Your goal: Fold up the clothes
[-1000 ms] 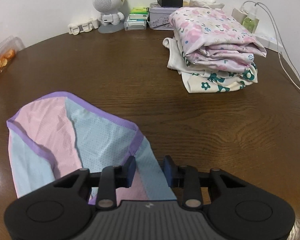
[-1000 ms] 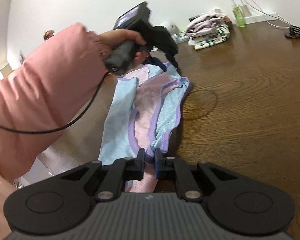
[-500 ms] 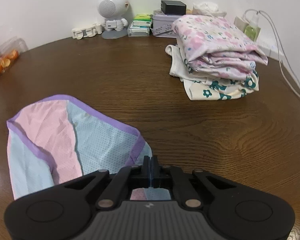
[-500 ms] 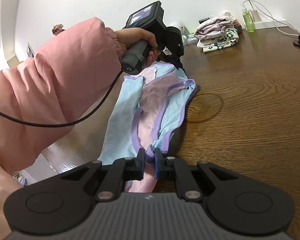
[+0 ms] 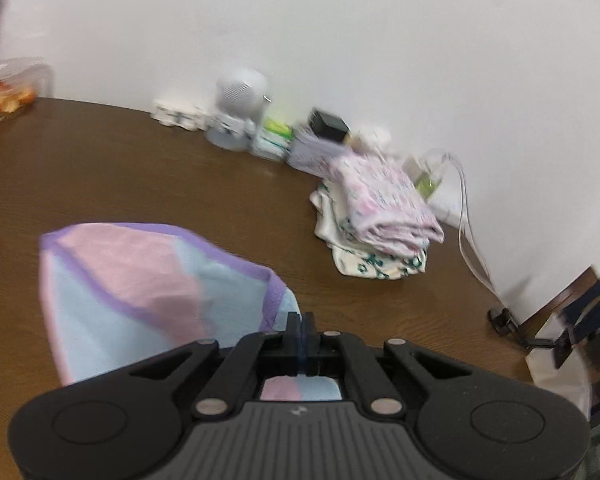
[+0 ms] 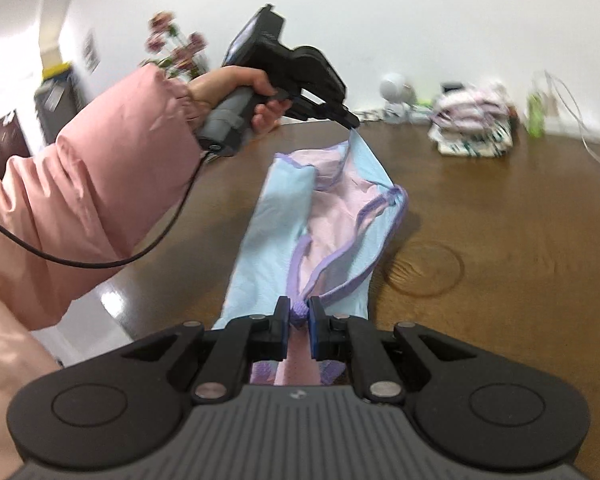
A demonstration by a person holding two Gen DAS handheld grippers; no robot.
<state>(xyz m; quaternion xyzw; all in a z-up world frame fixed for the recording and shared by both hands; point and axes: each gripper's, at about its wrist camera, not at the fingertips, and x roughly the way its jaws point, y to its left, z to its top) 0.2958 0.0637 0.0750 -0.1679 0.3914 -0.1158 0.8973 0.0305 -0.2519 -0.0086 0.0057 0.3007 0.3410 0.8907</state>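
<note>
A pink and light-blue garment [image 6: 332,216] with purple trim lies stretched along the brown table [image 6: 500,240]. My left gripper [image 5: 300,324] is shut on one corner of the garment [image 5: 148,292] and holds that end lifted off the wood. In the right wrist view the left gripper [image 6: 350,122], held by a hand in a pink sleeve [image 6: 100,184], pinches the far tip of the cloth. My right gripper [image 6: 299,314] is shut on the bunched purple hem at the near end.
A stack of folded floral clothes [image 5: 376,216] sits at the back right of the table. Behind it along the wall stand a white robot-shaped speaker [image 5: 240,108], small boxes [image 5: 276,138], a green bottle [image 6: 536,120] and cables [image 5: 468,240]. A container of orange food [image 5: 4,96] is far left.
The left gripper closed on the garment's corner, then rose and swung, lifting that end off the table. The right gripper kept its grip and rose a little.
</note>
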